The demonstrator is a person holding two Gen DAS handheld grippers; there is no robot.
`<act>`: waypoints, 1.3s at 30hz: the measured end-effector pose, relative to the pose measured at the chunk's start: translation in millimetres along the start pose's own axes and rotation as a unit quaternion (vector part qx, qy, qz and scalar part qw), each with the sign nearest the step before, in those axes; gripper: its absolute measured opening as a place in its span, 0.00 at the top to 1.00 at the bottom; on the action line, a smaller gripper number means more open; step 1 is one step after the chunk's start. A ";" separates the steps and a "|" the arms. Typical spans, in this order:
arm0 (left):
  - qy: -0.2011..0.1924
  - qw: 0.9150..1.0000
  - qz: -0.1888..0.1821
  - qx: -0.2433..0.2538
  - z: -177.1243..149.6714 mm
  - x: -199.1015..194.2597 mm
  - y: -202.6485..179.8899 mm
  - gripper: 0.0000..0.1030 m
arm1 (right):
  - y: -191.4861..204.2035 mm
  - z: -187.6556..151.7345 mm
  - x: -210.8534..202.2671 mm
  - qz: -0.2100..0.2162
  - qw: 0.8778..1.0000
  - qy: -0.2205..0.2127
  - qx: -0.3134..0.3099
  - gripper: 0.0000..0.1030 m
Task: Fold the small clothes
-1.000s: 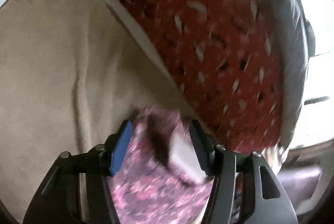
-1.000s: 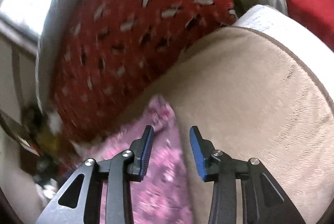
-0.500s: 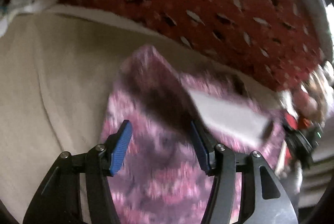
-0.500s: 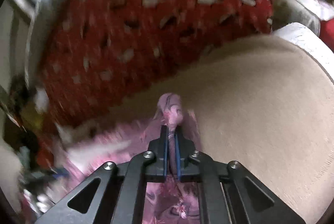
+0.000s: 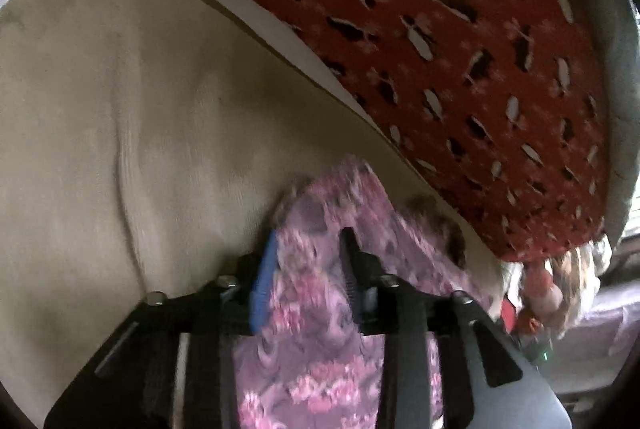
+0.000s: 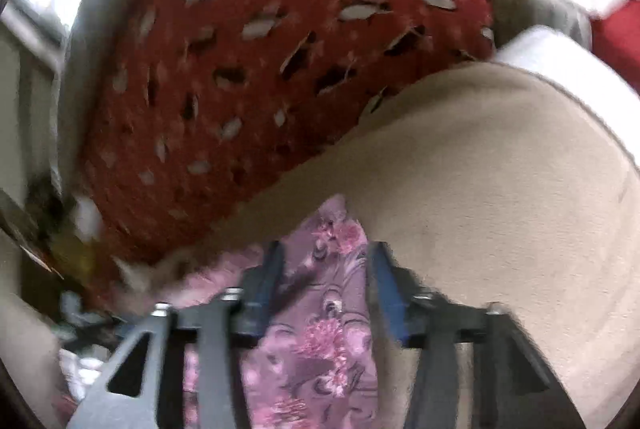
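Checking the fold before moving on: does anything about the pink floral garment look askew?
Yes. The pink floral garment lies rumpled on the beige cloth, one corner sticking up toward the red blanket.

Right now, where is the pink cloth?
In both wrist views the pink cloth lies on the beige cover, beside the red blanket.

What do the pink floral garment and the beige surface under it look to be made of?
Pink floral garment: thin, soft woven or knit fabric, matte; it drapes and bunches. Beige surface: apparently a short-napped, matte cloth cover, with a faint ribbed texture and a soft crease.
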State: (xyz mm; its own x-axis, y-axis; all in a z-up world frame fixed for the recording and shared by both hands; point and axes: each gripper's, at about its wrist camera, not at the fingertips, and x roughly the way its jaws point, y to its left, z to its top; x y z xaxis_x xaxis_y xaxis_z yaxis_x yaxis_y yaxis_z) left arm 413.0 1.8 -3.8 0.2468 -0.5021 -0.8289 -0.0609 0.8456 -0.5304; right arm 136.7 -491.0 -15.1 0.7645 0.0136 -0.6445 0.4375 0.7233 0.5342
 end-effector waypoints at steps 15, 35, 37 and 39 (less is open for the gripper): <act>0.012 0.997 0.054 0.049 -15.0 33.4 -14.3 0.76 | -14.0 24.4 39.4 -0.045 0.996 0.023 0.071 0.96; 0.091 0.992 -0.043 0.072 -142.0 -42.9 39.6 0.42 | -31.9 -119.6 -87.1 0.045 0.995 0.065 0.067 0.59; 0.091 0.993 -0.011 0.078 -154.2 -36.0 36.8 0.51 | -26.9 -130.3 -89.4 0.050 0.995 0.069 0.057 0.59; 0.076 0.993 0.019 0.086 -161.0 -37.3 35.9 0.77 | -14.1 -133.3 -92.4 0.045 0.996 0.072 0.020 0.93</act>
State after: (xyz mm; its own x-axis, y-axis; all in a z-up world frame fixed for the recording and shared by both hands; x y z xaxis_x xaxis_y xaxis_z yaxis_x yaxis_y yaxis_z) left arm 245.8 21.6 -20.6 0.0988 -0.4805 -0.8714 0.1029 0.8759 -0.4713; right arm -3.2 -410.4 -36.0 0.7264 0.1779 -0.6639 0.3911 0.6873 0.6121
